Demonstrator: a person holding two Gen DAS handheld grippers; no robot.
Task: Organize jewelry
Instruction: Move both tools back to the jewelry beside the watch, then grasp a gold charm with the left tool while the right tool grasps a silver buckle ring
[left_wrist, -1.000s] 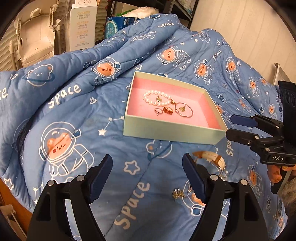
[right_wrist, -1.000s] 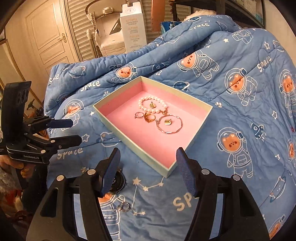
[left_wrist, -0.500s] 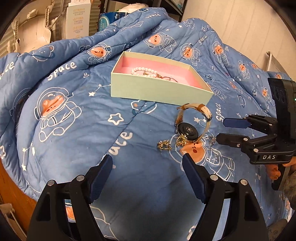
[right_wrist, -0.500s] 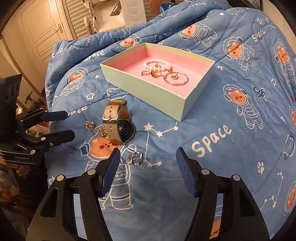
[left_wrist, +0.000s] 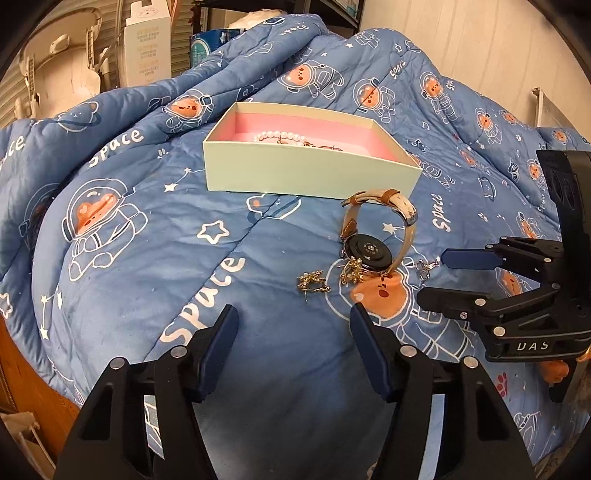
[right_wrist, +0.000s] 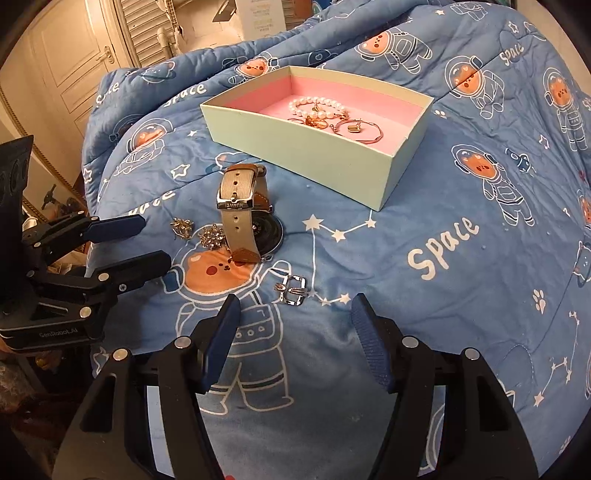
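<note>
I hold both grippers over the quilt (right_wrist: 461, 206), jaws apart and empty: left gripper (left_wrist: 291, 349), right gripper (right_wrist: 295, 332). One box (right_wrist: 332, 155) sits at 12 o'clock, holding one pearl bracelet (right_wrist: 317, 107), one bangle (right_wrist: 356, 129) and some rings. Outside it lie one watch (right_wrist: 242, 214), two gold brooches (right_wrist: 210, 236) at its 9 o'clock, and one buckle (right_wrist: 293, 290) at 6.

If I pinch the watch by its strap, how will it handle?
The watch has a woven strap closed in a loop, so it will likely flex and sag rather than lift stiffly. The round case looks like the heavy end and may swing downward. It lies on the soft quilt, so a push would probably drag it and disturb the gold earring beside it.
</note>
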